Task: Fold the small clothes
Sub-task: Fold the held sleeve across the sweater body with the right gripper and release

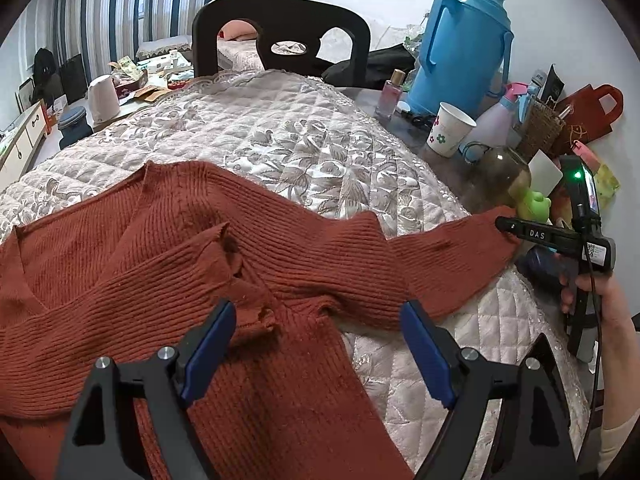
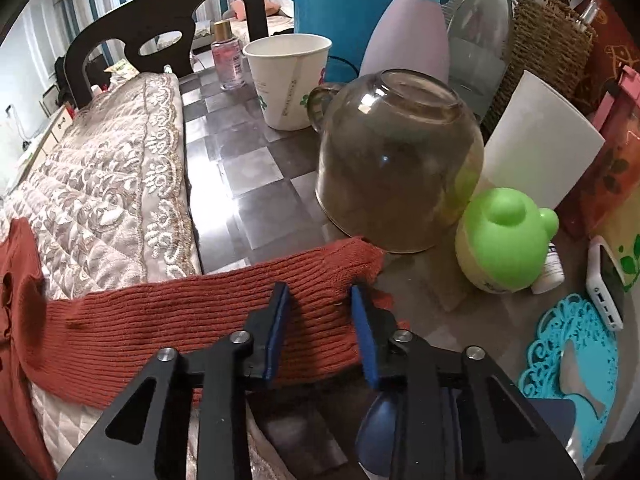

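Rust sweater (image 1: 168, 248) lies spread on the quilt (image 1: 280, 148), one sleeve folded across its chest. My left gripper (image 1: 320, 328) hovers over the sweater's middle, jaws wide, holding nothing. Further right, my right gripper (image 2: 320, 300) pinches the other sleeve (image 2: 224, 300) near its cuff, which reaches off the quilt beside the glass jar (image 2: 400, 160).

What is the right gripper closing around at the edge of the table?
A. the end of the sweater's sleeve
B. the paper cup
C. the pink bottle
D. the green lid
A: the right gripper straddles the sleeve of the rust-red sweater, blue pads on either side of the ribbed knit near its cuff.
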A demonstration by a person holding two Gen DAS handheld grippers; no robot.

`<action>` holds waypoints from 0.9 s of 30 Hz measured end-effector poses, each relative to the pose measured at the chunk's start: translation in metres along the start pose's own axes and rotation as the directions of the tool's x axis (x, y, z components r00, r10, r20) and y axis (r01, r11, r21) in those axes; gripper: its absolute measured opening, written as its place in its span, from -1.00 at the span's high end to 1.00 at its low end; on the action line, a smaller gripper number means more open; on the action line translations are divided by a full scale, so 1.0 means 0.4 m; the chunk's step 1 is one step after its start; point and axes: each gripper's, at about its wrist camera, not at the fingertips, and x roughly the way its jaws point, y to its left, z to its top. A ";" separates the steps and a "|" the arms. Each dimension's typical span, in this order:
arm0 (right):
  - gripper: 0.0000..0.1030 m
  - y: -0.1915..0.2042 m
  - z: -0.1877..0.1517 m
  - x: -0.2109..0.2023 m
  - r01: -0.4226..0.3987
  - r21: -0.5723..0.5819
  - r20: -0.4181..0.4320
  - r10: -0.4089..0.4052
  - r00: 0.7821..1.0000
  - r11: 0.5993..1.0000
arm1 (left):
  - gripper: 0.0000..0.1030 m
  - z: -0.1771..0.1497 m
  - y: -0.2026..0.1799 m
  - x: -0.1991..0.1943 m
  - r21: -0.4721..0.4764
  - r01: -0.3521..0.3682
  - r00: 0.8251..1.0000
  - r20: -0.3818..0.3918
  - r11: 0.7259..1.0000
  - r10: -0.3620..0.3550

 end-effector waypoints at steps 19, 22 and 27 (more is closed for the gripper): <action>0.86 0.185 0.019 -0.244 -0.232 -0.119 0.211 0.253 0.944 0.965 | -0.66 -0.016 0.091 -0.045 -0.081 0.008 1.000 0.012 0.997 -0.007; 0.86 0.273 0.016 -0.279 -0.300 -0.184 0.201 0.335 0.921 0.936 | -0.66 -0.024 0.113 -0.052 -0.095 0.007 1.000 0.014 0.995 -0.006; 0.86 0.400 -0.004 -0.292 -0.393 -0.249 0.159 0.438 0.885 0.885 | -0.66 -0.040 0.164 -0.069 -0.153 0.034 0.999 0.025 0.988 -0.030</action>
